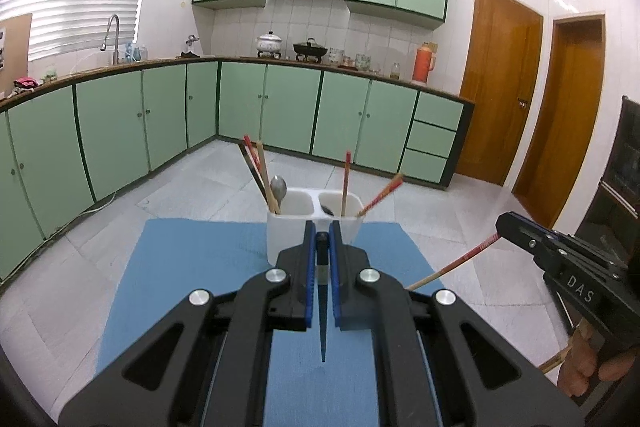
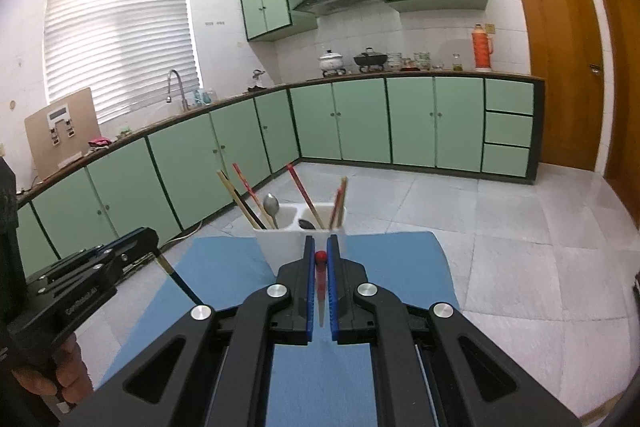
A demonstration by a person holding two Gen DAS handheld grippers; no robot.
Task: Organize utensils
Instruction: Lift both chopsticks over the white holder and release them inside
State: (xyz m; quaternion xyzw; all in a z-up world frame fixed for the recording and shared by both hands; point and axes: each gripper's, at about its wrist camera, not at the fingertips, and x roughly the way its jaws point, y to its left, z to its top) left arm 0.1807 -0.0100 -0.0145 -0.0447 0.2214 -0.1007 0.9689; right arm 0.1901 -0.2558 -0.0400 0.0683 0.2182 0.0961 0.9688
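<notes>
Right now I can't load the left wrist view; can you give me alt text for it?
The left gripper is shut on a dark chopstick, just short of a white two-compartment holder on a blue mat. The holder has chopsticks and spoons. At right, the right gripper grips a red-ended chopstick.

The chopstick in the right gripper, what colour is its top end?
Red: the chopstick has a red top end, fading paler lower down. It shows best in the right wrist view, pinched in the right gripper.
</notes>
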